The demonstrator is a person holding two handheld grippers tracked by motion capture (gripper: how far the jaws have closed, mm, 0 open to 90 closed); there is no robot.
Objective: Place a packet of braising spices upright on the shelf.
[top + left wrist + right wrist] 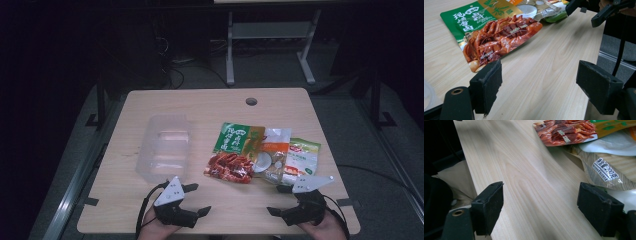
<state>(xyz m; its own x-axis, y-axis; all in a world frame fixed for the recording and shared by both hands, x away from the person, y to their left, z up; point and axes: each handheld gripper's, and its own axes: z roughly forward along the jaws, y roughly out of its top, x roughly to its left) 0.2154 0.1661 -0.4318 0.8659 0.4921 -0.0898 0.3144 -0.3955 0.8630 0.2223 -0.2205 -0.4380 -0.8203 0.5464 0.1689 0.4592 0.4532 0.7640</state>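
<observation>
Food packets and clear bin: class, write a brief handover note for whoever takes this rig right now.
Left gripper: open, empty, at the table's near edge.
Right gripper: open, empty, just short of the packets.
Three food packets overlap mid-table: red-and-green packet, middle packet, green-white packet.
Clear plastic bin lies to their left, apparently empty.
Done: nothing gripped yet.
Left: probably moving the packets into the bin.

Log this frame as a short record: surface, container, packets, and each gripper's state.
surface: light wooden table
container: clear plastic box, left of the packets, nothing visible inside
packets: three overlapping; green-and-red packet, beige middle packet, light green packet
left gripper: open, holds nothing, near table's front edge
right gripper: open, holds nothing, just in front of the packets
</observation>
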